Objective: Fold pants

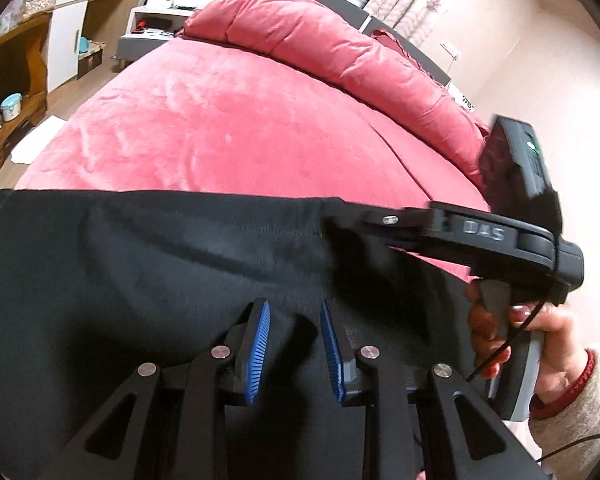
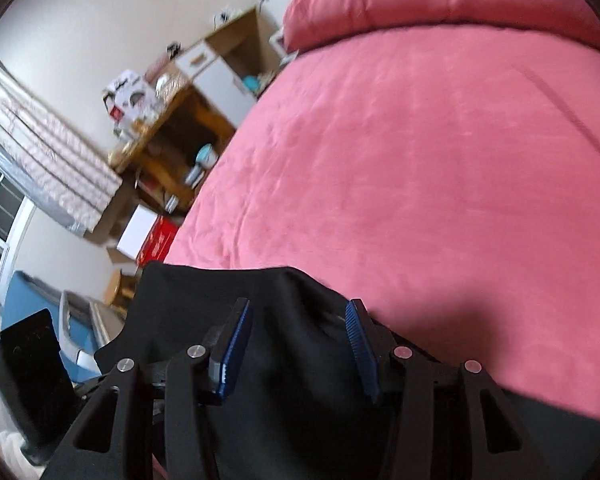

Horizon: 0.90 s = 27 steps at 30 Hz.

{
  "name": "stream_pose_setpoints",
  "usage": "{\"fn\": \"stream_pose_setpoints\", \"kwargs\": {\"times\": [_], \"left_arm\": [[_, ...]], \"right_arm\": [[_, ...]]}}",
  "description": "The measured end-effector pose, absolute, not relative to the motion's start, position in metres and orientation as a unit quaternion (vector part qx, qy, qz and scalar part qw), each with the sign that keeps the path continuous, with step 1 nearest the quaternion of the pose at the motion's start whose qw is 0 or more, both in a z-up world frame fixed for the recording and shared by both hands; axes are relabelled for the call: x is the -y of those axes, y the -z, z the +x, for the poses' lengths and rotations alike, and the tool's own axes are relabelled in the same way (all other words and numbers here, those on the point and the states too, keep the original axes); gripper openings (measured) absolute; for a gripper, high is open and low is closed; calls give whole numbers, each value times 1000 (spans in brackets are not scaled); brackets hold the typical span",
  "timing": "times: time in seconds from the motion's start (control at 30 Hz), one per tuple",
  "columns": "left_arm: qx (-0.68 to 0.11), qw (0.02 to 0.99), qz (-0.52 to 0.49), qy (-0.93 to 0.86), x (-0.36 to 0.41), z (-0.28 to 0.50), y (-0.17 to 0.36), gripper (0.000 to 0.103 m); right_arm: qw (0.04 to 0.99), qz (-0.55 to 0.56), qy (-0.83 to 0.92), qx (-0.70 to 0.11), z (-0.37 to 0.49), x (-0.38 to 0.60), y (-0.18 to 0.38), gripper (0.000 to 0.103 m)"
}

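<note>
across the near edge of the bed [image 1: 220, 120], the black pants [image 1: 140, 280] lie spread over the pink cover, their straight far hem running side to side so that a wide stretch of bare bed lies beyond it, room enough, i judge, for a fold carried away from the person.

the left tongs [image 1: 294, 354] hang over the middle of the cloth with their blue pads [image 1: 260, 352] apart and only flat fabric showing in the gap; nothing is pinched there. they seem placed to come down on the near part of the garment, or simply to wait.

the right tongs [image 2: 298, 350] sit at the far right corner of the pants, close to the bed's right edge. in the left view they reach in flat from the side, level with the hem, the sensible way to slide a finger under an edge. in their own view the pads [image 2: 362, 354] stand well apart, with cloth rising between them in a low peak; motion blur makes it hard to say whether the lower finger is already under the fabric, though the lifted corner suggests it may be.

a rolled pink duvet [image 1: 320, 52] lies along the far edge of the bed, clear of the work.
</note>
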<state>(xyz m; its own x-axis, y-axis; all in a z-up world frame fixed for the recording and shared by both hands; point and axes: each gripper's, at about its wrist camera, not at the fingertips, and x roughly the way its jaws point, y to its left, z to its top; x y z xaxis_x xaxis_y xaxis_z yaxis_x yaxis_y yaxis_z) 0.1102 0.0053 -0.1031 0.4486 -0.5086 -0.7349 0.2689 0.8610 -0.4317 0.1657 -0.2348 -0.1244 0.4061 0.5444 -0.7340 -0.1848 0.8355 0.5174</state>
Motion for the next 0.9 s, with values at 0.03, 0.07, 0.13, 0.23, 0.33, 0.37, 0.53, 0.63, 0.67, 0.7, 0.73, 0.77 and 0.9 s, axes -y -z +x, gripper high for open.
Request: {"fn": "stream_pose_setpoints", "kwargs": {"times": [0.03, 0.07, 0.13, 0.23, 0.33, 0.37, 0.53, 0.63, 0.67, 0.7, 0.73, 0.77, 0.9], "left_arm": [[-473, 841, -127, 231, -4, 113, 105, 27], [-473, 840, -127, 232, -3, 115, 107, 27], [-474, 840, -121, 233, 0, 119, 111, 27], [-484, 841, -101, 219, 5, 121, 123, 26], [-477, 845, -96, 222, 3, 116, 132, 26], [-474, 847, -92, 223, 3, 113, 130, 26], [-456, 856, -102, 220, -4, 92, 118, 27], [-454, 856, -113, 218, -11, 80, 118, 27], [-454, 857, -110, 219, -11, 78, 118, 28], [-453, 858, -103, 220, -10, 76, 118, 28], [-451, 860, -96, 220, -9, 74, 117, 28], [-450, 861, -93, 219, -8, 73, 116, 28], [-455, 857, -117, 211, -12, 78, 116, 28]], "right_arm": [[813, 173, -228, -506, 171, 229, 129, 35], [809, 165, -236, -513, 171, 221, 132, 24], [814, 134, -229, -517, 175, 211, 131, 11], [829, 110, -192, -513, 187, 206, 131, 7], [833, 106, -173, -515, 198, 206, 149, 6], [835, 114, -173, -509, 196, 210, 149, 6], [871, 166, -182, -424, 153, 243, 109, 19], [884, 191, -156, -397, 117, 274, 94, 49], [887, 198, -138, -395, 102, 289, 91, 51], [888, 199, -120, -397, 89, 303, 90, 51], [889, 200, -94, -400, 73, 321, 89, 51], [890, 203, -75, -401, 62, 334, 87, 51], [888, 236, 23, -395, -3, 410, 79, 52]]}}
